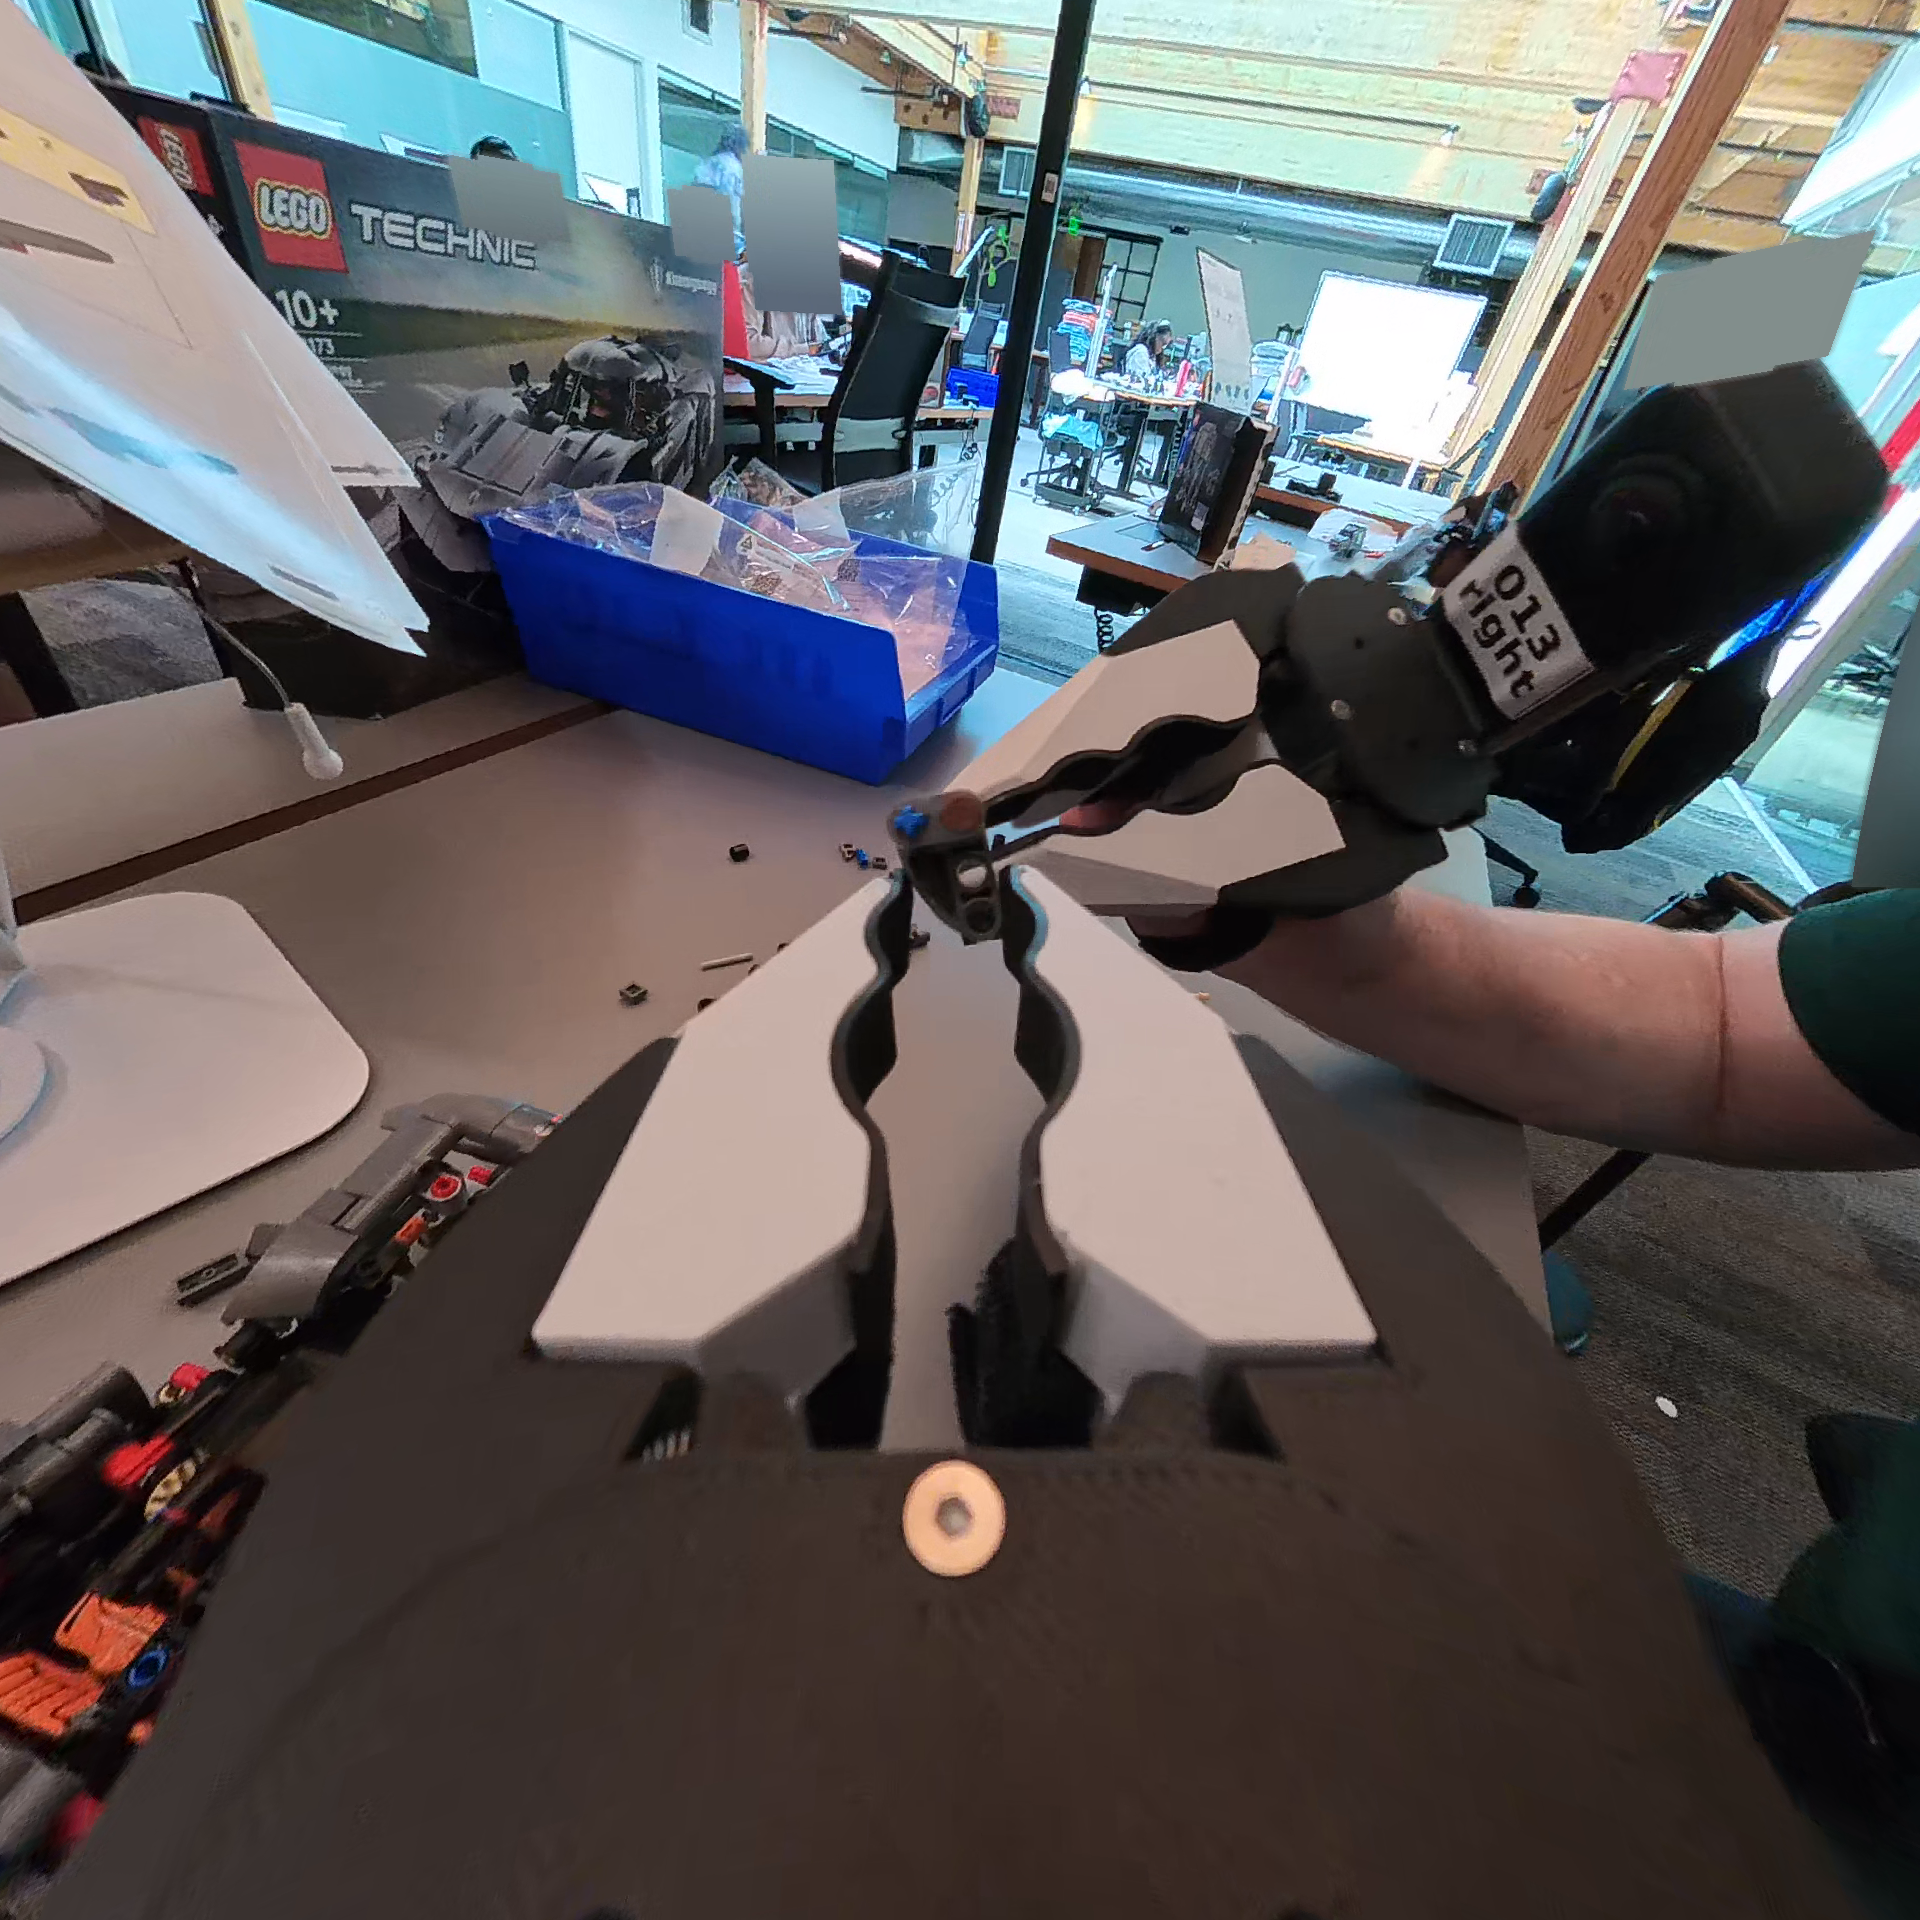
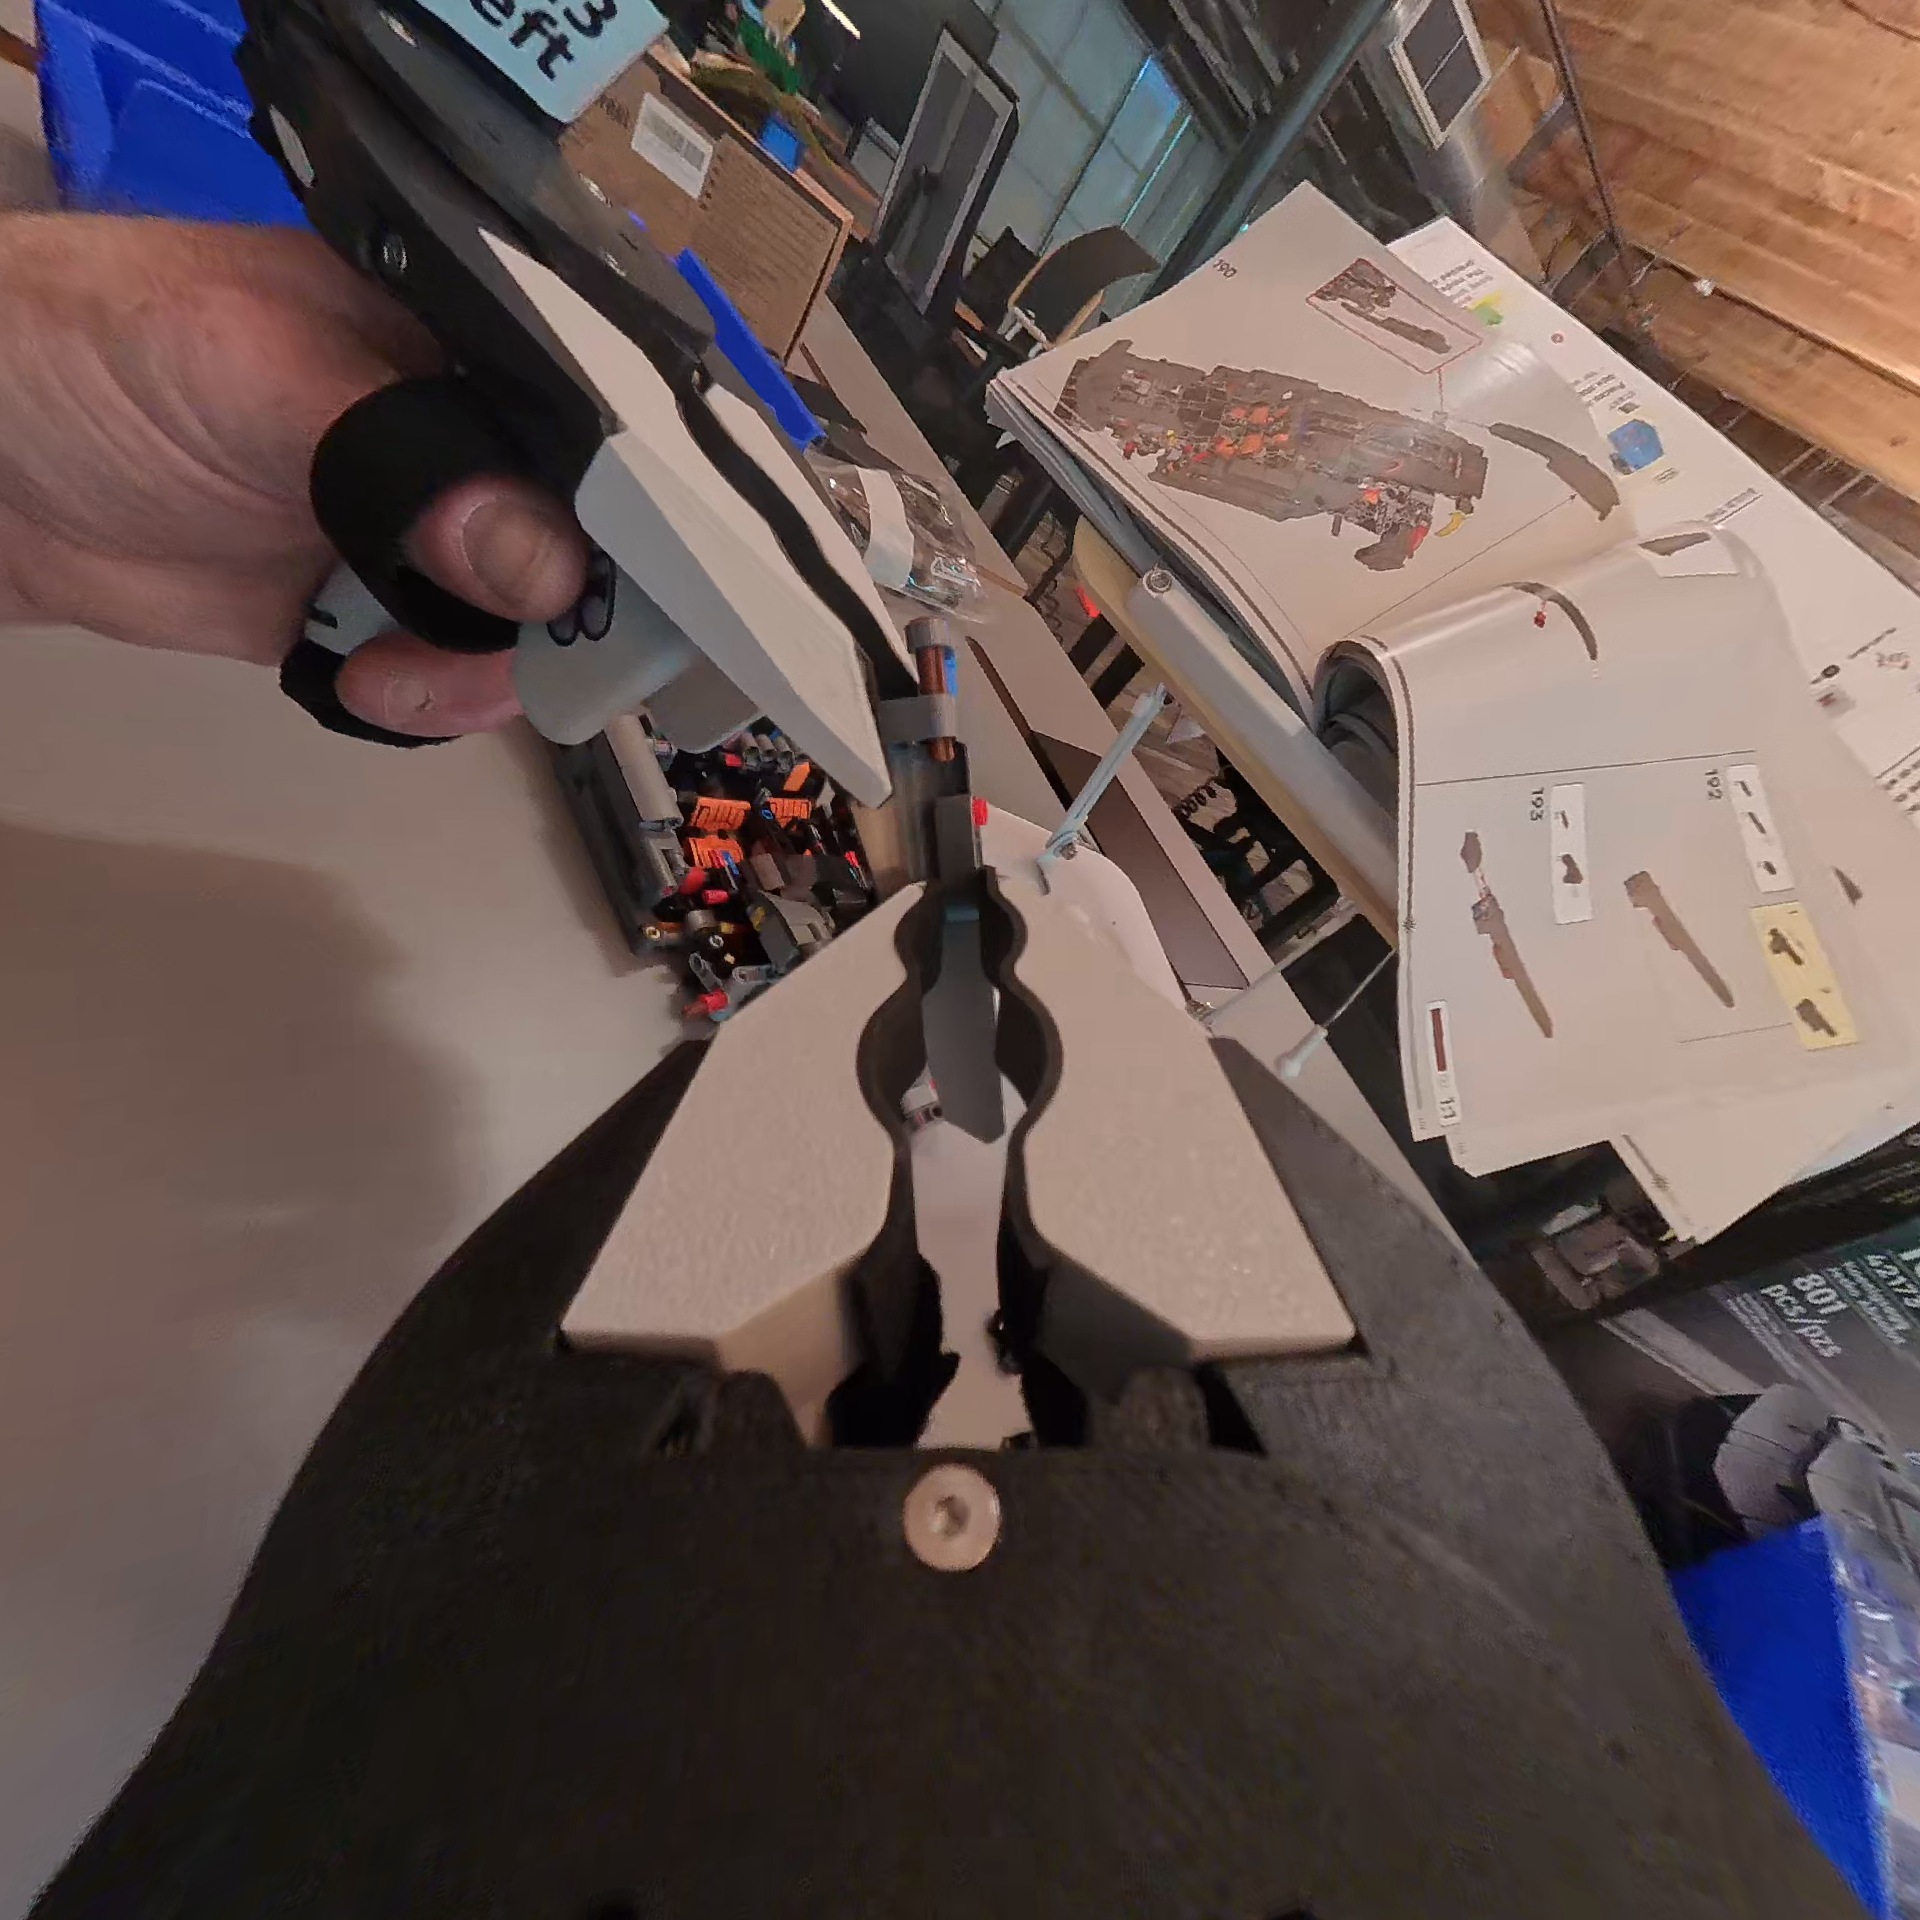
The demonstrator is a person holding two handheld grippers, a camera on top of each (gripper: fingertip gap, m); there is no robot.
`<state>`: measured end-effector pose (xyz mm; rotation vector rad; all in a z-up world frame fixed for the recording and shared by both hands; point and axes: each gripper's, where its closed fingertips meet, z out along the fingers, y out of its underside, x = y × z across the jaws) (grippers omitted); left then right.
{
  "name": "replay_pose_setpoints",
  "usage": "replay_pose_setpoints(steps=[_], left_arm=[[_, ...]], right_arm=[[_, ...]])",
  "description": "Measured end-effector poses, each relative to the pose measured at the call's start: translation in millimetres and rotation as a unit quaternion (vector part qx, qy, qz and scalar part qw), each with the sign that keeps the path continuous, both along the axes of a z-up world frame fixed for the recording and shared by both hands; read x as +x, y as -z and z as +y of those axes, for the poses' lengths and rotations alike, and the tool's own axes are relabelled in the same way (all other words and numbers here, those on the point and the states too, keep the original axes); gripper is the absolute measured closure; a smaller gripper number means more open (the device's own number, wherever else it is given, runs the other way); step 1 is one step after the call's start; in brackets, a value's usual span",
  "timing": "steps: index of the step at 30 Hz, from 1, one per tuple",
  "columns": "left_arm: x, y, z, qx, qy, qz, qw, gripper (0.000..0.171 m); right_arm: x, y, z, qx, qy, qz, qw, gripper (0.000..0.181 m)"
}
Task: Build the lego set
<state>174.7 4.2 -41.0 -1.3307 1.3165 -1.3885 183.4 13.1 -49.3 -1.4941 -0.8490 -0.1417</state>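
My right gripper [image 2: 958,904] is clamped on a dark grey Technic sub-assembly [image 1: 961,868], held mid-air between the tips of my left gripper [image 1: 954,896], whose fingers stand apart. I'd align squarely, then close gently around its beam end.

The partly built model [image 1: 125,1475] runs off the left wrist view's lower-left edge, blurred and half hidden behind the left gripper [image 1: 954,883], while the loose dark bits [image 1: 740,854] on the table [image 1: 520,831], perhaps pins, are too small to identify.
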Motion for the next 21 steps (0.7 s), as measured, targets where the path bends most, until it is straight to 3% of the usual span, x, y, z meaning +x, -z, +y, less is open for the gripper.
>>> replay_pose_setpoints(steps=[9, 12, 13, 21], left_arm=[[-5, 11, -4, 0.019, 0.041, 0.086, 0.995, 0.16], [-4, 16, -4, 0.026, 0.047, 0.121, 0.991, 0.16], [-4, 18, -4, 0.03, 0.05, 0.13, 0.99, 0.16], [12, -2, -6, 0.008, 0.034, 0.061, 0.998, 0.155]], right_arm=[[-7, 1, -6, -0.025, -0.048, 0.003, 0.999, 0.163], [-11, 11, -4, -0.043, -0.048, -0.008, 0.998, 0.165], [-8, 11, -2, -0.046, -0.04, -0.006, 0.998, 0.174], [4, -4, -1, -0.072, -0.051, 0.153, 0.984, 0.175]])
